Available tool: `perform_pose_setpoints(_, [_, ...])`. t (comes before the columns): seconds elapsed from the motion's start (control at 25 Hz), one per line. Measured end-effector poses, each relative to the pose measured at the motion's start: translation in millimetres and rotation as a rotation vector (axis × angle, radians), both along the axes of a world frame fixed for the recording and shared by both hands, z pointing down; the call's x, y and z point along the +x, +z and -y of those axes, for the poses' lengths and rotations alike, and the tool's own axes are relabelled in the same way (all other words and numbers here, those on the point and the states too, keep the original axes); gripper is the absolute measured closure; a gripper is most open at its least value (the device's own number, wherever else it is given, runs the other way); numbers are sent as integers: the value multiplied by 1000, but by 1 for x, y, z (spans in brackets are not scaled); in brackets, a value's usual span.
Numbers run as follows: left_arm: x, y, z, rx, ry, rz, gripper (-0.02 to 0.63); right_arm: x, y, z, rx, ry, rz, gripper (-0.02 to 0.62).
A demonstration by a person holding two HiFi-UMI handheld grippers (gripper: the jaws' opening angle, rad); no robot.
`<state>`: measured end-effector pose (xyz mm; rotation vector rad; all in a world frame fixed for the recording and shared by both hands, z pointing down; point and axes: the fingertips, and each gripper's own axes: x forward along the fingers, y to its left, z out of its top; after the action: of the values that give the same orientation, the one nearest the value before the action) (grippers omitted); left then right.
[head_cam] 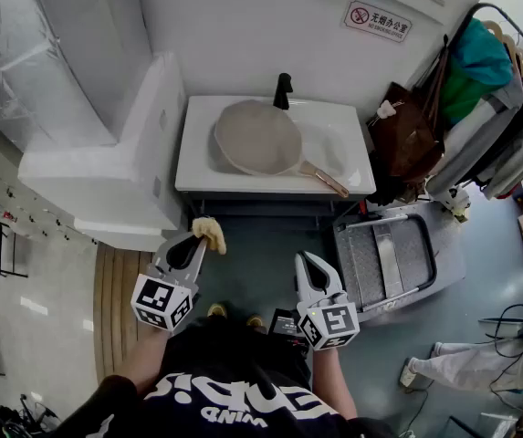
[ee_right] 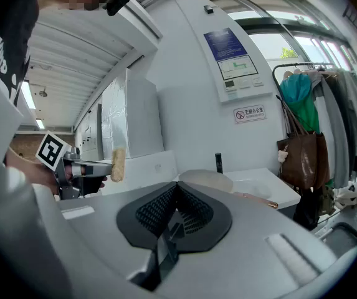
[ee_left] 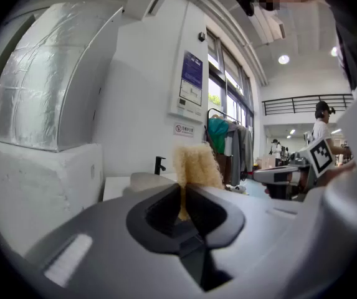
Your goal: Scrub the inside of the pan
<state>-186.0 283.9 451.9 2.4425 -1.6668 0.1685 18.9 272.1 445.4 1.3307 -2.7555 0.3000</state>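
Note:
A grey pan (head_cam: 256, 138) with a copper-coloured handle (head_cam: 327, 180) lies in the white sink (head_cam: 339, 128) ahead of me, its handle pointing to the front right. My left gripper (head_cam: 201, 237) is shut on a yellow scrub sponge (head_cam: 210, 233), held upright in front of the sink; the sponge (ee_left: 195, 165) stands up from between the jaws in the left gripper view. My right gripper (head_cam: 310, 261) is shut and holds nothing, level with the left one and well short of the pan (ee_right: 207, 180). The sponge (ee_right: 118, 164) also shows in the right gripper view, at the left.
A black tap (head_cam: 282, 90) stands behind the pan. A big white foam block (head_cam: 120, 172) flanks the sink's left. A folded step ladder (head_cam: 384, 257) lies on the floor at the right, beside a brown bag (head_cam: 403, 135) and a rack of clothes (head_cam: 489, 108).

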Motion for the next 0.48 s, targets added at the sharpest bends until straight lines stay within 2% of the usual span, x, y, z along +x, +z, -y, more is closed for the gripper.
perform_pose_setpoints(0.48, [-14, 3, 5, -12, 59, -7, 581, -16, -4, 0, 4, 42, 6, 586])
